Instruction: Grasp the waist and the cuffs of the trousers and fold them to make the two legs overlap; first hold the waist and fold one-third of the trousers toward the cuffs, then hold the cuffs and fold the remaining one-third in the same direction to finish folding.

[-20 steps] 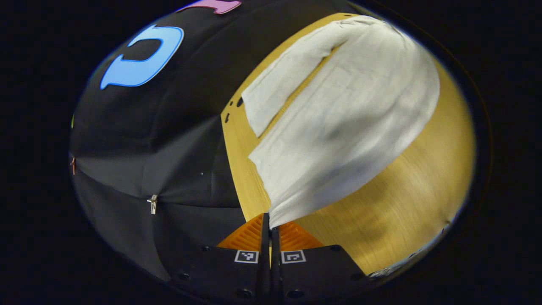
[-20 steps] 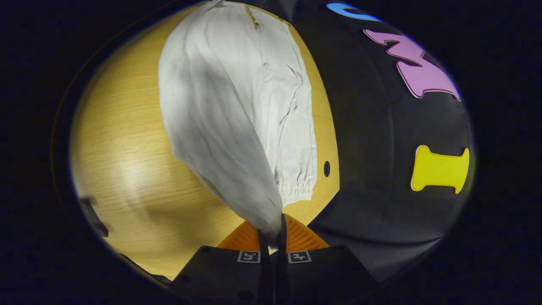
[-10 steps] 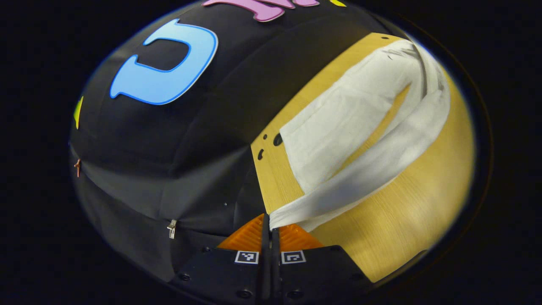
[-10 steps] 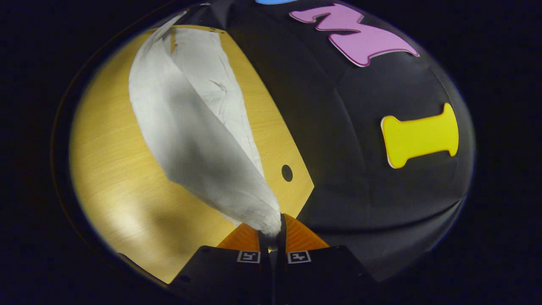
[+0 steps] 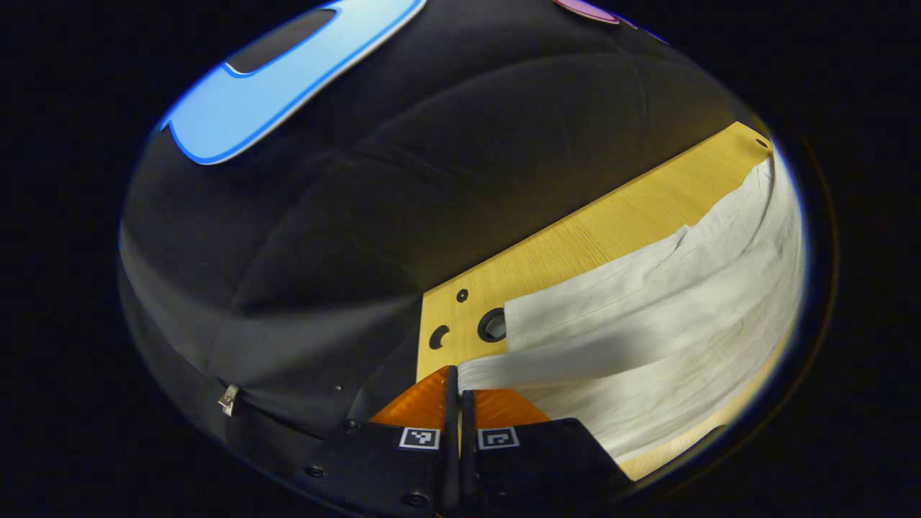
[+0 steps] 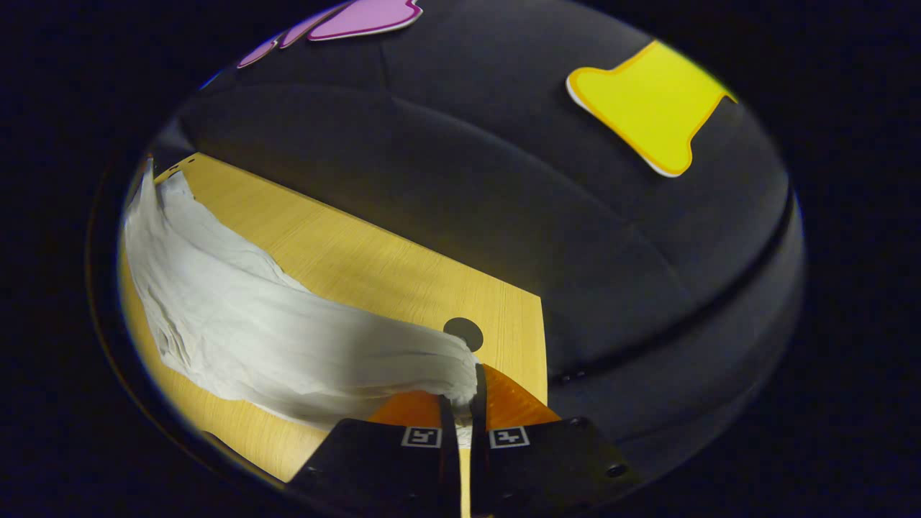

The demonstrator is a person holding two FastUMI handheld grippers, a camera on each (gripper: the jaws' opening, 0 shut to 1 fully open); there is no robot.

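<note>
The white trousers [image 5: 647,316] lie along a wooden table [image 5: 575,237] in the left gripper view. My left gripper [image 5: 458,381] is shut on an end edge of the upper layer, held low over the lower leg, whose hem sits beside a round hole [image 5: 493,325]. In the right gripper view the trousers [image 6: 273,338] stretch off to the left as a long band. My right gripper [image 6: 466,385] is shut on a bunched corner of their other end, close to the table [image 6: 374,266] surface. The fabric hides what lies beneath it.
The booth's black cloth wall [image 5: 360,216] stands right behind the table's far edge. Two smaller holes [image 5: 439,337] mark the table corner near my left gripper. A round hole [image 6: 464,332] lies by the right gripper near the other corner.
Both grippers have swung toward the wall and come down, carrying the lifted cloth across. The raised layer now lies low over the other leg instead of hanging high above the table.
</note>
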